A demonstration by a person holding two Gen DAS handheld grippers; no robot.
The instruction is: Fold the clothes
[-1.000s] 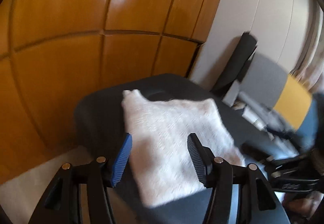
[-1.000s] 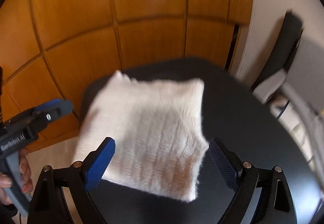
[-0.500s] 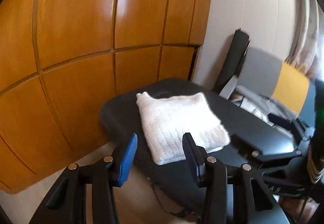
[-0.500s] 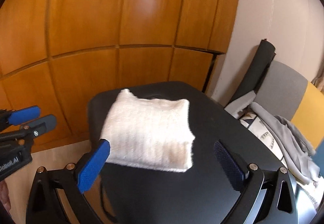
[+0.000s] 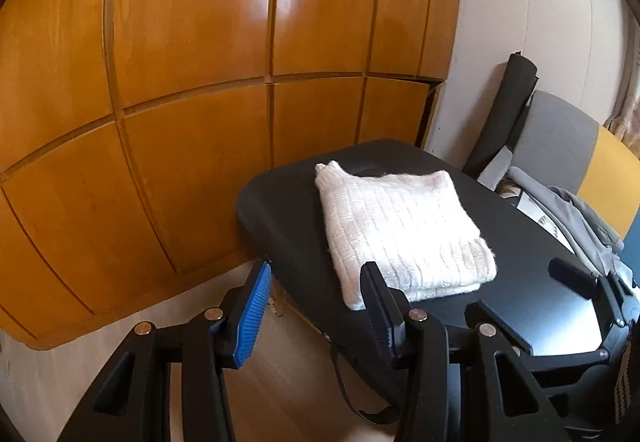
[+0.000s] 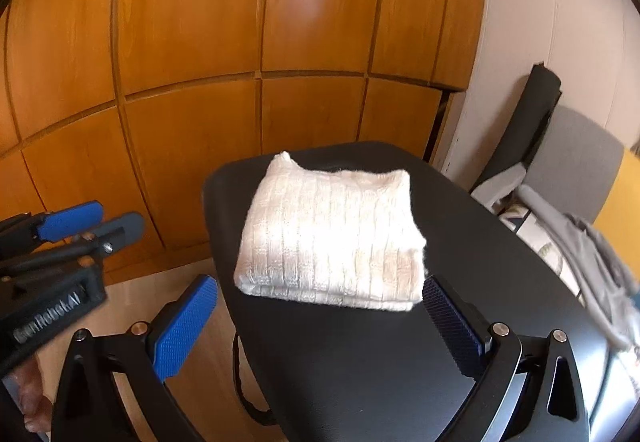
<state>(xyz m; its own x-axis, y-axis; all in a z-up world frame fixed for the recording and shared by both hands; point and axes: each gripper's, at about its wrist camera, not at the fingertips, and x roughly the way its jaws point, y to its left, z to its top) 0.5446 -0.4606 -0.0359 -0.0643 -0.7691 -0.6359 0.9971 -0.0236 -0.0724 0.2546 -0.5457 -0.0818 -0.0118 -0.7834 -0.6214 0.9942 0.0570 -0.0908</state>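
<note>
The white knit garment (image 6: pixel 332 234) is lying folded into a thick ribbed rectangle just ahead of the right gripper (image 6: pixel 320 318), on the matte black table (image 6: pixel 360 362). Both the right gripper and the left gripper (image 5: pixel 316 306) are gaping wide, gripping nothing. Folding looks finished; next probably calls for reaching to the grey clothing (image 6: pixel 592 274) piled at the right.

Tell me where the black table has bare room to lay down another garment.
Bare black table lies between the folded white sweater and the right gripper, and along the strip right of the sweater toward the grey clothes pile. That right edge is crowded. Left of the sweater only a narrow margin remains.
</note>
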